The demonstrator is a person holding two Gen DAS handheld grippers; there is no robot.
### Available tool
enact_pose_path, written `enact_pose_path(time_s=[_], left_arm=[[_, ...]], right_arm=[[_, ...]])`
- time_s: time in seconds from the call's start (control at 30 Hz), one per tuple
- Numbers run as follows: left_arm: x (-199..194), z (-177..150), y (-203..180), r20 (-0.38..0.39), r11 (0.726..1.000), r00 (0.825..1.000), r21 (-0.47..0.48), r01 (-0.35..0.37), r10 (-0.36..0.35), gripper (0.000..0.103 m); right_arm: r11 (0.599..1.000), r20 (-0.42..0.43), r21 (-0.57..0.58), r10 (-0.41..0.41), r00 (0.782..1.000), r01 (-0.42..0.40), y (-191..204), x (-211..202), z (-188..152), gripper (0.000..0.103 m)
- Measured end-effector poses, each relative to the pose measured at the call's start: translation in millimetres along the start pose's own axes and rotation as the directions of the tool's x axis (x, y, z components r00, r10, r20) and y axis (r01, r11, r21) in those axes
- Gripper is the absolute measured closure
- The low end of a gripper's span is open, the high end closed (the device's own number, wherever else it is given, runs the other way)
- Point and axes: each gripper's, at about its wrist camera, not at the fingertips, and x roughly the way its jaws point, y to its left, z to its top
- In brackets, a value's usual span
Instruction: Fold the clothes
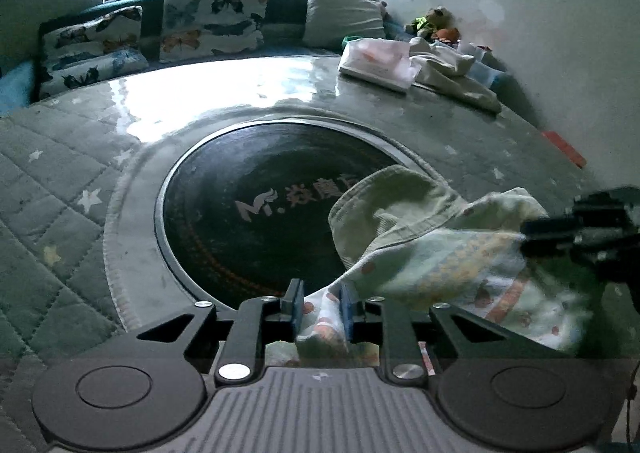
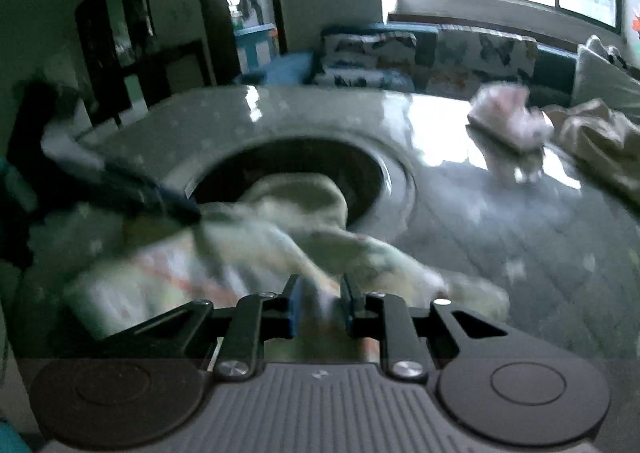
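Observation:
A small pale garment (image 1: 440, 253) printed with orange and yellow figures, with a plain cream-green part, hangs stretched between both grippers over the table's black round inset (image 1: 248, 205). My left gripper (image 1: 322, 303) is shut on one bunched end, and the cloth fills the gap between its blue pads. At the right edge of the left wrist view my right gripper (image 1: 528, 233) grips the other end. The right wrist view is blurred: the garment (image 2: 280, 237) runs between the pads of my right gripper (image 2: 320, 305), and my left gripper (image 2: 188, 213) pinches it at left.
The round table (image 1: 80, 181) has a quilted grey-green star cover under glossy film. A folded stack of pale clothes (image 1: 380, 61) and a loose cream garment (image 1: 452, 73) lie at its far right. Butterfly cushions (image 1: 216, 21) line a bench under the window. An orange strip (image 1: 564, 149) lies at the right rim.

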Motion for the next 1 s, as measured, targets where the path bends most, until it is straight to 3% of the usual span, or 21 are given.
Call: enact_pose_path(time_s=[0.13, 0.4, 0.63, 0.9, 1.0], left_arm=[[-2.1, -0.3, 1.3, 0.002, 1.0, 1.0, 0.002, -0.023, 0.023, 0.081], [-8.6, -3.3, 5.1, 0.019, 0.998, 0.999, -0.036, -0.05, 0.051, 0.079], [-29.7, -11.0, 5.7, 0.071, 0.993, 0.996, -0.105, -0.047, 0.055, 0.079], [-46.2, -30.3, 9.5, 0.091, 0.979, 0.992, -0.194, -0.063, 0.082, 0.061], [-46.5, -35.5, 10.1, 0.085, 0.976, 0.993, -0.209, -0.065, 0.084, 0.061]], right_arm=[[0.992, 0.045, 0.127, 0.008, 0.999, -0.013, -23.2, -13.9, -6.4, 0.083], [0.947, 0.081, 0.318, -0.08, 0.994, 0.051, -74.3, -18.8, -3.5, 0.083], [0.941, 0.056, 0.336, -0.058, 0.997, 0.036, -76.0, -6.1, -10.9, 0.082], [0.934, 0.034, 0.354, -0.062, 0.998, 0.046, -75.6, 5.7, -14.5, 0.08], [0.936, 0.036, 0.35, -0.062, 0.997, 0.046, -74.4, 6.5, -15.1, 0.08]])
